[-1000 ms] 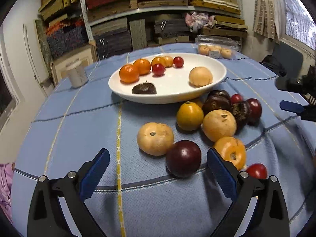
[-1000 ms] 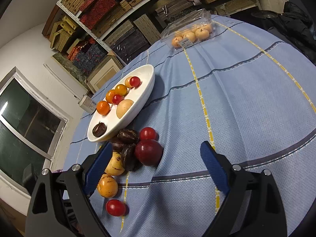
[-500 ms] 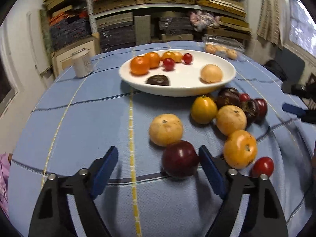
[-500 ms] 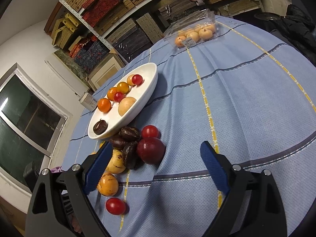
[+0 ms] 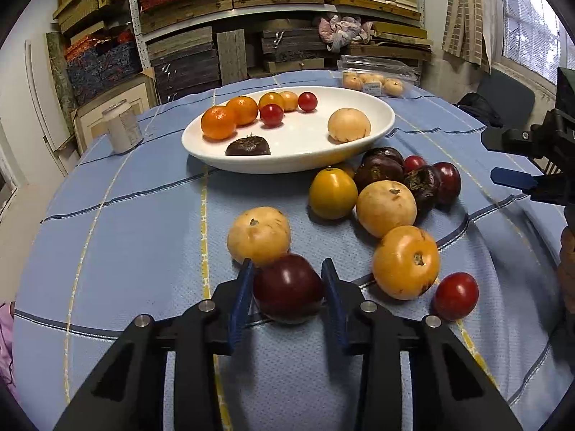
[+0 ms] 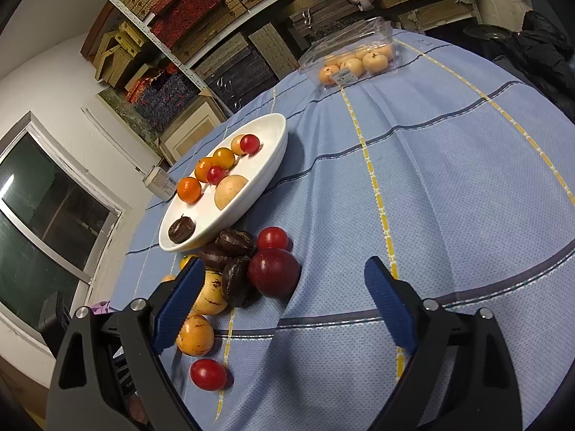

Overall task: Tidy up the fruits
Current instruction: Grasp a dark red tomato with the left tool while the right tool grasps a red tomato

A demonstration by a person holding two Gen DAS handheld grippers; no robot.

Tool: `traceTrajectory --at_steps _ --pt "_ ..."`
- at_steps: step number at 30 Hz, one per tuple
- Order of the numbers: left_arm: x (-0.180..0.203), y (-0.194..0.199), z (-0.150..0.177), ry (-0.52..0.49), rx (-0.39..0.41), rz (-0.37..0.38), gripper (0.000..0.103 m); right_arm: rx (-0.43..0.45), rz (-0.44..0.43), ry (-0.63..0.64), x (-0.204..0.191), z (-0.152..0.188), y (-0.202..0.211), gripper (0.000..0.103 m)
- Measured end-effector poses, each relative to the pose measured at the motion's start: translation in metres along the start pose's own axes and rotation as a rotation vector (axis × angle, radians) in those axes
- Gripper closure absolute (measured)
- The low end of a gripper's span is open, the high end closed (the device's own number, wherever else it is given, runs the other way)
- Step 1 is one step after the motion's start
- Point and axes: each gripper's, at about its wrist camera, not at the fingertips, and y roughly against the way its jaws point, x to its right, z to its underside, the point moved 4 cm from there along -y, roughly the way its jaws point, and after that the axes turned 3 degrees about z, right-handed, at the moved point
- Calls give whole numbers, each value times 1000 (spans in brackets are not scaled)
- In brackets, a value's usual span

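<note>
My left gripper (image 5: 287, 280) is shut on a dark red plum (image 5: 287, 289) that rests on the blue tablecloth, close in front of a tan round fruit (image 5: 258, 236). Beyond lie a yellow fruit (image 5: 332, 193), orange-yellow fruits (image 5: 406, 260), dark fruits (image 5: 379, 172) and a small red tomato (image 5: 455, 295). The white oval dish (image 5: 381, 122) holds oranges, small tomatoes, a tan fruit and a dark fruit. My right gripper (image 6: 282, 298) is open and empty above the cloth, just right of another dark red plum (image 6: 274, 273); it shows at the right edge of the left wrist view (image 5: 517, 179).
A clear plastic box of pale fruits (image 5: 373, 80) stands at the far edge of the table and shows in the right wrist view (image 6: 354, 61). A white jar (image 5: 122, 129) stands at the far left. Shelves of stacked boxes (image 5: 273, 18) fill the wall behind.
My left gripper moved forward and closed its jaws onto the dark red plum. My right gripper stayed open and hardly moved.
</note>
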Motion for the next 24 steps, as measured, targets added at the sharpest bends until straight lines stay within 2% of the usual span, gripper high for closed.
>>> traceTrajectory --at_steps 3,6,8,10,12,13,14,18,24 --pt "-6 3 2 41 3 35 65 13 -7 20 -3 1 3 15" --pt "-24 13 4 104 32 4 65 46 -47 124 -23 10 17 18" --pt "-39 20 3 172 58 5 65 51 -67 264 -46 30 27 19" --pt "-47 26 3 211 74 6 65 35 -30 397 -64 53 28 21" --pt "-51 30 3 232 85 10 65 -31 22 509 -76 77 14 39" --pt "-50 31 4 232 86 13 65 -70 36 547 -79 85 6 43" --pt "-48 32 4 227 86 15 65 -84 44 562 -81 87 3 47" --pt "-42 32 4 207 84 21 65 -90 39 575 -81 89 1 47" --pt "-39 31 6 193 74 26 65 -120 63 661 -96 101 -11 47"
